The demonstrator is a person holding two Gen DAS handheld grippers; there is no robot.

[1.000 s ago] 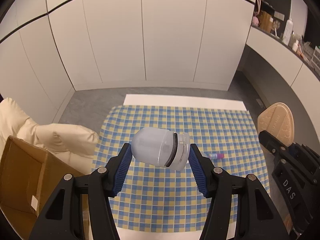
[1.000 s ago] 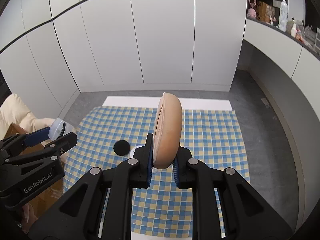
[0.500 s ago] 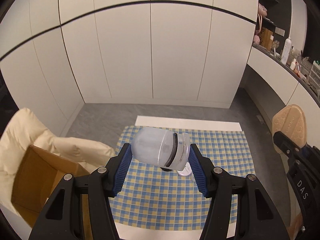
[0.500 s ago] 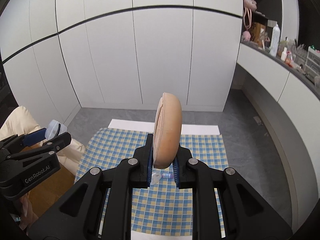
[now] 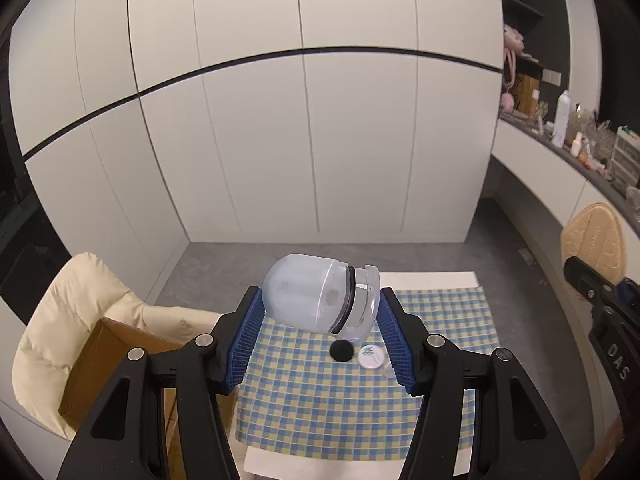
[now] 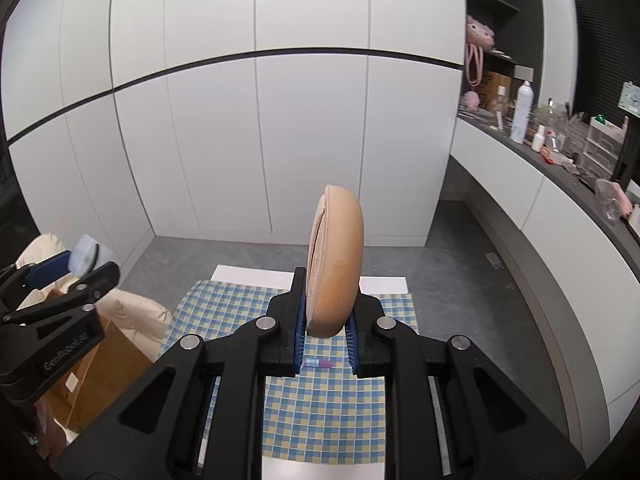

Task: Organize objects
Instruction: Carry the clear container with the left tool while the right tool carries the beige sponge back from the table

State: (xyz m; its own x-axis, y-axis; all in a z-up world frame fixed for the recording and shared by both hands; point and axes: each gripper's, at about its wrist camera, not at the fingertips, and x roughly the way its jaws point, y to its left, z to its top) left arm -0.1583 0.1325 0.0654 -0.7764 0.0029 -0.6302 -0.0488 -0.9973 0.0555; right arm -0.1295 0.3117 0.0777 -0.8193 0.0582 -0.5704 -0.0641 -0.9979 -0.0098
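Left claw [image 5: 320, 316] is clamped end to end on a frosted plastic jar [image 5: 320, 300] lying sideways, high above the checked table [image 5: 320, 408]; light and slick, likely to pivot. Right claw [image 6: 326, 340] pinches a soft tan cushioned pad [image 6: 336, 260] on edge, which squashes safely near its base

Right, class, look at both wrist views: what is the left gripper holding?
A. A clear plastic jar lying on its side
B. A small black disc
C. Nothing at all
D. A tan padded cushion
A. The left gripper is shut on the clear plastic jar, which lies sideways between its blue fingers, lifted above the checked cloth.
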